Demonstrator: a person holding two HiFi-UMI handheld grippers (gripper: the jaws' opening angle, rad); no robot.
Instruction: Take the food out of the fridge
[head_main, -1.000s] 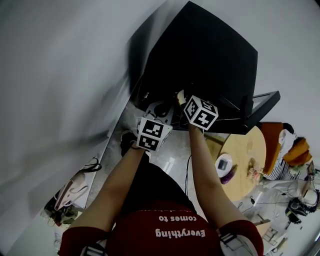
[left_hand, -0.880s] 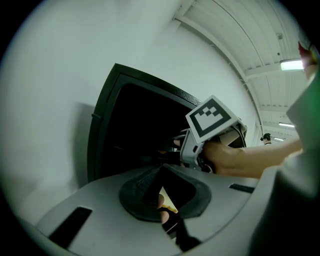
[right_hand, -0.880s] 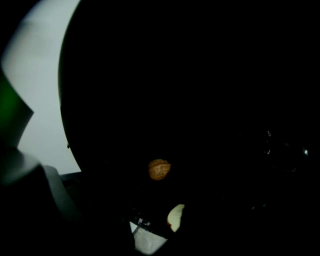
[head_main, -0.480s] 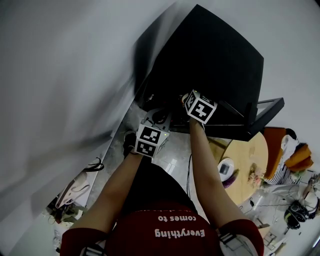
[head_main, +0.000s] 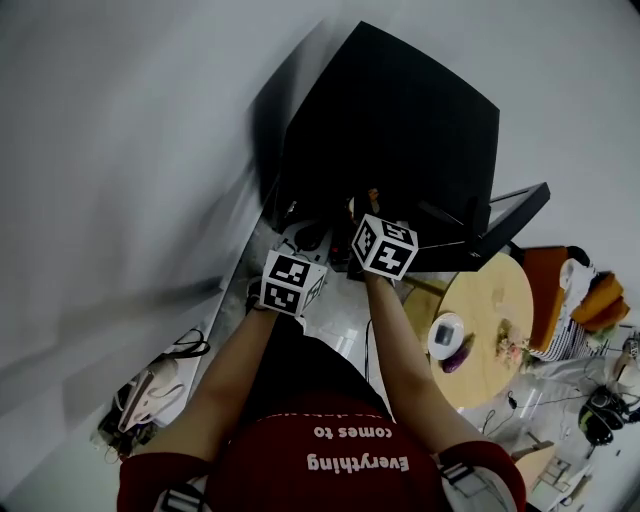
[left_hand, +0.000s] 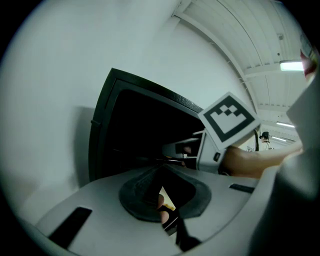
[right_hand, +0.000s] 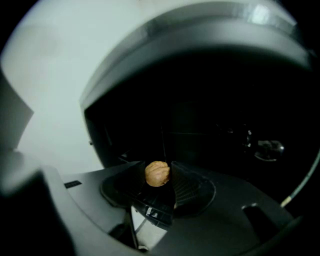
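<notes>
Wall (head_main: 120, 150): pale and bare, filling the head view from 7 to 11 o'clock.
Left arm (head_main: 225, 380): bare below a red sleeve, reaching up from 6 o'clock towards the middle of the head view.
Left hand-held gripper (left_hand: 161, 171): its jaws meet at the tips with nothing between them. It points at the open front of the fridge (head_main: 400, 130), and its cube (head_main: 292, 283) sits just left of the head view's middle.
Right hand-held gripper (right_hand: 159, 167): the jaws have just been closing and now press on a walnut (right_hand: 157, 174) from both sides, held part-way apart by it. Its cube (head_main: 385, 246) lies at 1 o'clock of the left one's, close beside it.
Walnut: the food, a brown wrinkled ball. It is gripped at the jaw tips, clear of any shelf, in front of the fridge's dark mouth.
Fridge: black, at 12 o'clock in the head view. Its front is open and the inside is too dark to make out.
Door (head_main: 515, 212): swung open, at 2 o'clock from the right cube.
Counter (head_main: 495, 290): round and wooden, at 4 o'clock in the head view, just below the door's edge.
On the counter: a white round thing (head_main: 447, 328) with a purple thing (head_main: 457, 356) just beside it, at its 5 o'clock.
</notes>
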